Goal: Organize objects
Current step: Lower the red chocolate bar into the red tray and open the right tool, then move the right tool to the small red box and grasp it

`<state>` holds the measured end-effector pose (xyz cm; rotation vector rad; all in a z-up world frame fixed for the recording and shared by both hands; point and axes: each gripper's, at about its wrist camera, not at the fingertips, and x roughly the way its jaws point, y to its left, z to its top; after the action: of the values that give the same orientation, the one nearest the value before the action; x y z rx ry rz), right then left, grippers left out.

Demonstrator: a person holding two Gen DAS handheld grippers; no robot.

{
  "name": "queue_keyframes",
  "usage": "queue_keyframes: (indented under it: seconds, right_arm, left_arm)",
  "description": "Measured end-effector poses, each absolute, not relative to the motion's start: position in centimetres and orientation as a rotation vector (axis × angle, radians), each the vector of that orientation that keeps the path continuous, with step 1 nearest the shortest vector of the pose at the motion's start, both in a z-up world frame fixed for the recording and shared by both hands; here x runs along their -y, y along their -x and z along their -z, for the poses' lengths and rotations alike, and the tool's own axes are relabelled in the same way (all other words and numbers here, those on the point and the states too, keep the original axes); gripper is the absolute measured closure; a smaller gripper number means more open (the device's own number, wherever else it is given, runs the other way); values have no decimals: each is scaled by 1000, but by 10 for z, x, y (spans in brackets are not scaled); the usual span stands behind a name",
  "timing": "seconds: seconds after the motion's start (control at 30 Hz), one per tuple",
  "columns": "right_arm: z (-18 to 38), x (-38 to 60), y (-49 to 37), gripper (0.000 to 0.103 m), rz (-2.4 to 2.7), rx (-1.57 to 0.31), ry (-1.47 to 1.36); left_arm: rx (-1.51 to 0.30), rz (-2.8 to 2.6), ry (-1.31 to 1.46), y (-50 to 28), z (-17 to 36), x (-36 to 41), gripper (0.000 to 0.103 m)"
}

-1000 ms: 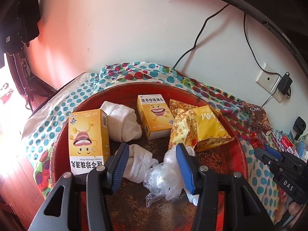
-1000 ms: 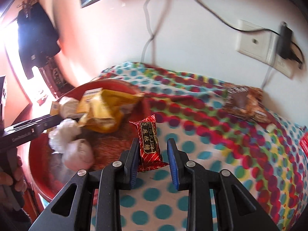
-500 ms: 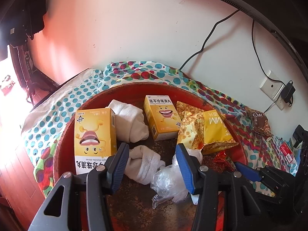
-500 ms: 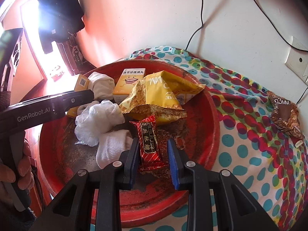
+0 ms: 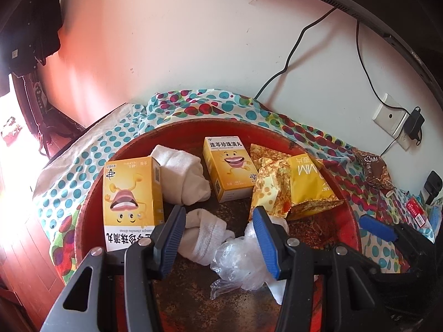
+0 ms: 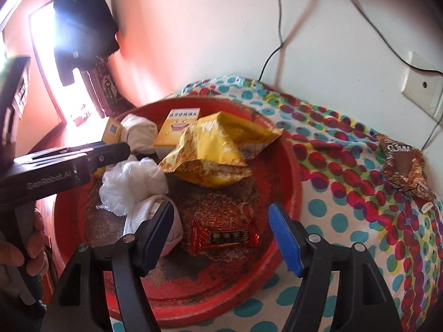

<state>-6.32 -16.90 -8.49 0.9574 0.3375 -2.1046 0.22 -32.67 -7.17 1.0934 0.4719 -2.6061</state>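
A round red tray (image 5: 91, 193) (image 6: 290, 171) lies on a polka-dot cloth. In it are two yellow boxes (image 5: 130, 202) (image 5: 229, 166), rolled white socks (image 5: 182, 177) (image 5: 205, 235), a clear plastic bag (image 5: 243, 260) (image 6: 133, 182), and a yellow snack bag (image 5: 304, 182) (image 6: 216, 149). A small red snack packet (image 6: 224, 236) lies flat in the tray between my right gripper's (image 6: 221, 235) open jaws, untouched. My left gripper (image 5: 218, 238) is open and empty above the sock and plastic bag.
A brown snack wrapper (image 6: 404, 166) (image 5: 373, 168) lies on the cloth by the wall. A wall socket with a plugged adapter (image 5: 412, 124) and cables sits behind. A red packet (image 5: 415, 213) lies at the far right.
My right gripper carried the red snack packet over the tray, opened, and let it drop flat into the tray. My left gripper stayed open over the tray.
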Motion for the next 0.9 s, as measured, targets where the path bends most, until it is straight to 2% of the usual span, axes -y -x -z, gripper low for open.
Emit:
queue_keyframes:
  seconds: [0.07, 0.27, 0.4, 0.63, 0.9]
  right_arm:
    - [77, 152, 68, 24, 2142, -318, -938]
    - [66, 69, 111, 23, 2325, -213, -947]
    - [63, 5, 158, 23, 2482, -213, -1007]
    - [82, -75, 246, 23, 2558, -295, -1133]
    - [106, -60, 303, 23, 2384, -504, -1108]
  left_arm:
    - [-467, 2604, -1094, -2, 72, 326, 51]
    - [-435, 2623, -1101, -1, 73, 318, 51]
    - [-374, 2629, -1109, 1, 74, 306, 51]
    - [-196, 2728, -1095, 3, 69, 276, 51]
    - [60, 2932, -1190, 9, 59, 216, 51]
